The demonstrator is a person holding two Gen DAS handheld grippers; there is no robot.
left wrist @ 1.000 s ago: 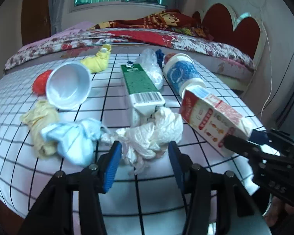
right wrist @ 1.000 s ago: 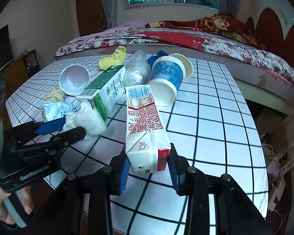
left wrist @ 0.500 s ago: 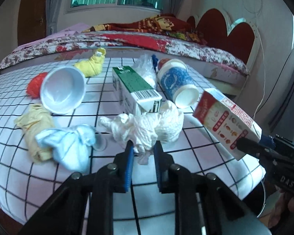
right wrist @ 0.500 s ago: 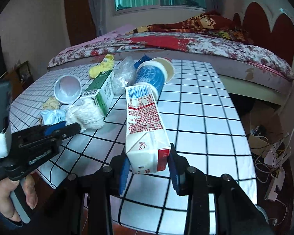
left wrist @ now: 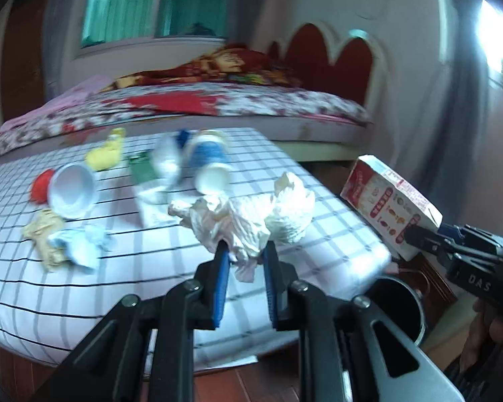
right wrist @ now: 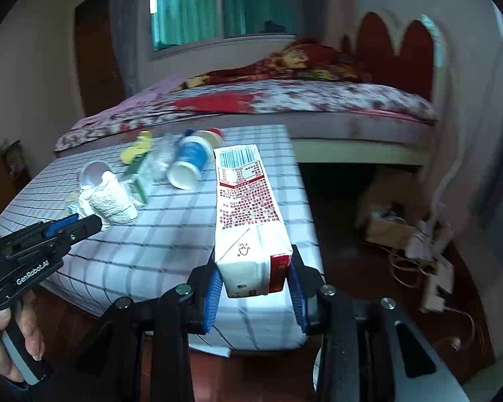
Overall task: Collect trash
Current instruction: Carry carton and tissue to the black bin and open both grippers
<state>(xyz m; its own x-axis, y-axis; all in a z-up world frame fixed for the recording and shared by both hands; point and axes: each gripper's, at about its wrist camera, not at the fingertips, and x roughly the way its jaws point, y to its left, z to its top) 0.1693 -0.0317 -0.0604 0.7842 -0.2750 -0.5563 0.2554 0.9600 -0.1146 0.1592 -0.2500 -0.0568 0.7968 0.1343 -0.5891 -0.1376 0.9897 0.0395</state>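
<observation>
I see a checked table (left wrist: 124, 261) strewn with rubbish. My right gripper (right wrist: 256, 284) clamps a red-and-white carton (right wrist: 248, 214) past the table's edge. My left gripper (left wrist: 243, 261) pinches a crumpled white tissue (left wrist: 248, 217) above the table.

"GenRobot.AI" stands on the left gripper (right wrist: 73, 226); "DAS" on the right gripper (left wrist: 419, 231).

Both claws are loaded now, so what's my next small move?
Probably carry the carton in the right claw over the dark bin beside the table, then release. The left claw grips crumpled paper, so it goes next.
</observation>
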